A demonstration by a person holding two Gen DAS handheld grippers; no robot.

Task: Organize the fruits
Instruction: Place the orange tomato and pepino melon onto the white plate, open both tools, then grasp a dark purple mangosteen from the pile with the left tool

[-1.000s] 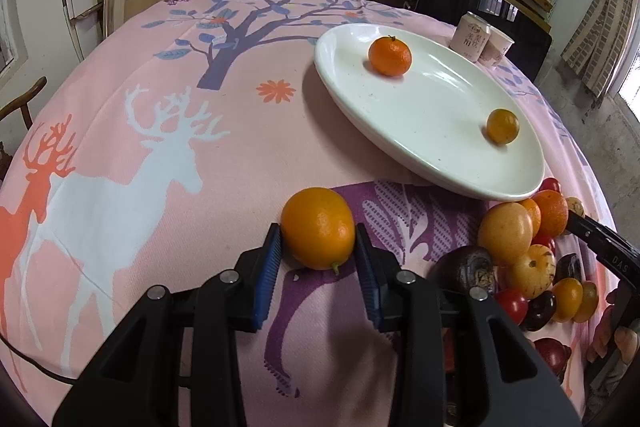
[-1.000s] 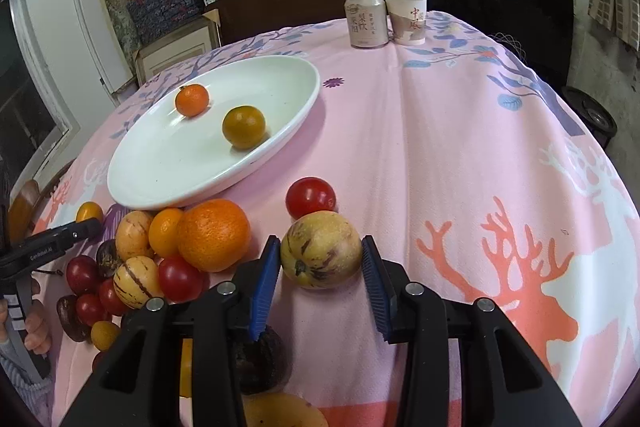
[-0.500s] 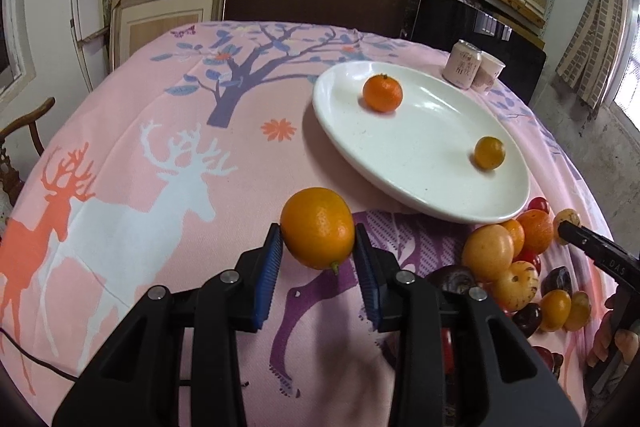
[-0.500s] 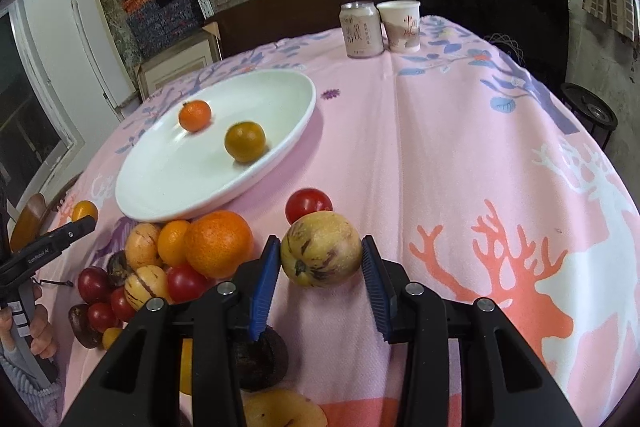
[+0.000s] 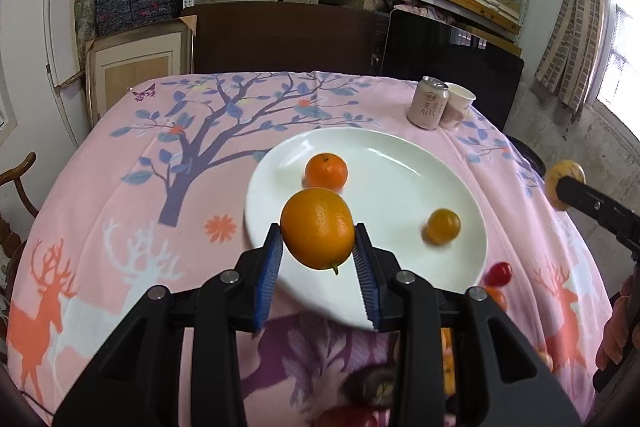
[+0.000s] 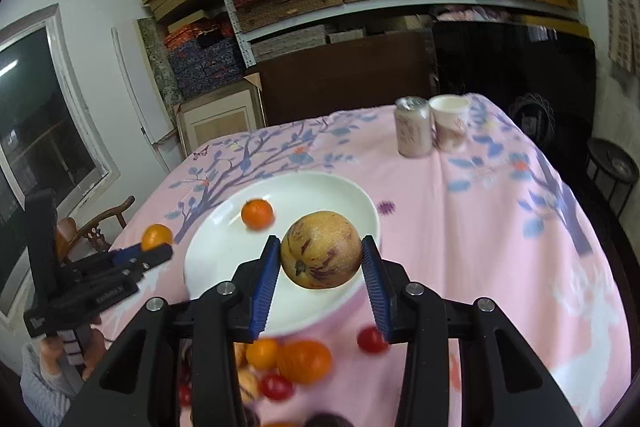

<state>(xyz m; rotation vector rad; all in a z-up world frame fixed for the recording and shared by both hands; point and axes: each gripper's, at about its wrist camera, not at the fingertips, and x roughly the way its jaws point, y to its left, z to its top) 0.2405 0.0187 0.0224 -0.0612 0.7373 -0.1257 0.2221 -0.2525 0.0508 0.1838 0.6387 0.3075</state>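
My left gripper (image 5: 318,247) is shut on an orange (image 5: 317,227), held in the air over the near rim of the white plate (image 5: 400,171). On the plate lie a small tangerine (image 5: 326,171) and a small yellow-orange fruit (image 5: 443,225). My right gripper (image 6: 320,259) is shut on a yellow, purple-streaked melon (image 6: 321,249), lifted above the plate (image 6: 224,247). The melon hides part of the plate behind it. In the right wrist view the left gripper (image 6: 154,253) with its orange (image 6: 157,235) shows at the left. A pile of loose fruits (image 6: 296,361) lies blurred on the cloth below.
A drink can (image 5: 428,107) and a paper cup (image 5: 458,105) stand at the table's far right corner. A red cherry tomato (image 6: 370,339) lies beside the plate. A wooden chair (image 6: 104,223) stands left of the table. Shelves with boxes fill the back wall.
Both grippers have risen off the tablecloth with their fruits and now hang over the plate. The view has tilted up toward the shelves. The fruit pile has dropped to the bottom of both views.
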